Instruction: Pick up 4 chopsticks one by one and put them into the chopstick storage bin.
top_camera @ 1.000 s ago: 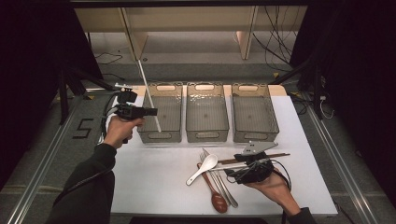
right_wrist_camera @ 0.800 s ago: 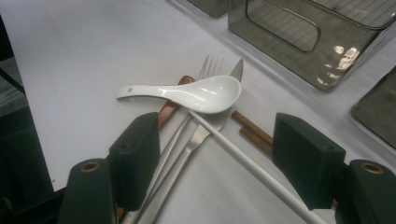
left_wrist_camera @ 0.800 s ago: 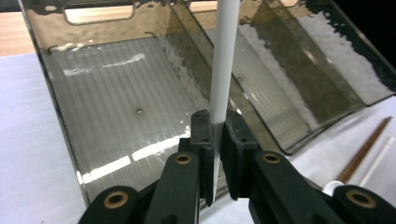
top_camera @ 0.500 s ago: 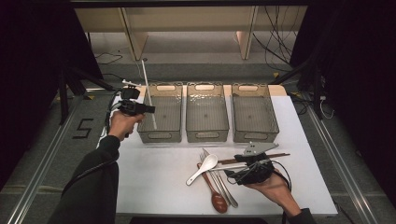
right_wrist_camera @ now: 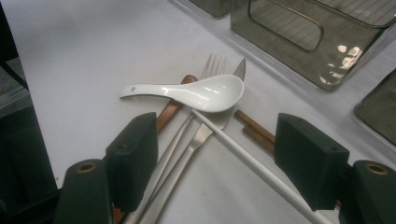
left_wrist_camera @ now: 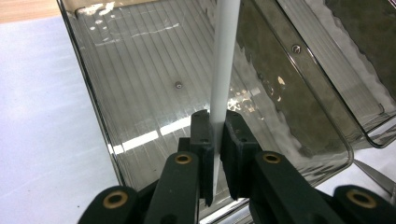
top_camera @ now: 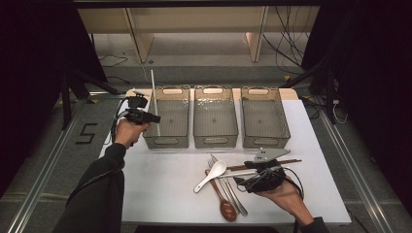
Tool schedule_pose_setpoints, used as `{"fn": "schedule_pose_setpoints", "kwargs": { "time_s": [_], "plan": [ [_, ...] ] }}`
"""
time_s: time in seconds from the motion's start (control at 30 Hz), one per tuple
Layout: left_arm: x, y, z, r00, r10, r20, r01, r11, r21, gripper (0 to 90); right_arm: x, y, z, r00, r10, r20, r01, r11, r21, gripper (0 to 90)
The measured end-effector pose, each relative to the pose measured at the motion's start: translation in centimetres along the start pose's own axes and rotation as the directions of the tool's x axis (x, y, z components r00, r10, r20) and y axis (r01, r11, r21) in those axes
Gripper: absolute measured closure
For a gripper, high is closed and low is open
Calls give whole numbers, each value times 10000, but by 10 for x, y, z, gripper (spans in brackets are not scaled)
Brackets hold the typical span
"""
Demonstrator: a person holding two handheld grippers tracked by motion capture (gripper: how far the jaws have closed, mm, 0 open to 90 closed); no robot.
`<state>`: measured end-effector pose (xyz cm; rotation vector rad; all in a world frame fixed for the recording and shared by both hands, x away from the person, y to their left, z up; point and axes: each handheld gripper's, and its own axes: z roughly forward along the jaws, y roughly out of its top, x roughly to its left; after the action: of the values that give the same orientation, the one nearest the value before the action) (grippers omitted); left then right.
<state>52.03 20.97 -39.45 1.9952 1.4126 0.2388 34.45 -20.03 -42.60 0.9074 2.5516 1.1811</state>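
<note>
In the high view, three clear bins are seen in a row on the white desk (top_camera: 165, 194). The left gripper (top_camera: 154, 118) is held at the near left corner of the left bin (top_camera: 168, 124), and a white chopstick (top_camera: 154, 99) is clamped in it, standing nearly upright over that bin. The right gripper (top_camera: 243, 175) is held low beside a pile of cutlery near the desk's front: a white ceramic spoon (top_camera: 210, 175), a brown wooden spoon (top_camera: 224, 204), a fork, a knife and dark chopsticks.

In the left gripper view, the jaws are closed on the white chopstick (left_wrist_camera: 222, 70), which rises above the ribbed floor of the left bin (left_wrist_camera: 140, 88).

In the right gripper view, the jaws are spread wide apart, and a second white chopstick (right_wrist_camera: 252, 165) lies between them on the desk, one end touching the white ceramic spoon (right_wrist_camera: 196, 92), which rests across the fork (right_wrist_camera: 212, 65) and knife.
</note>
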Motion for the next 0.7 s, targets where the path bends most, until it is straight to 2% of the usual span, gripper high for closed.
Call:
{"fn": "schedule_pose_setpoints", "kwargs": {
  "time_s": [0.7],
  "plan": [
    [2, -7, 11, 9996, 88, -262, -73, 9982, 588, 826, 0, -1, 0, 10000, 11, -6, -11, 10000, -8, 317]
  ]
}}
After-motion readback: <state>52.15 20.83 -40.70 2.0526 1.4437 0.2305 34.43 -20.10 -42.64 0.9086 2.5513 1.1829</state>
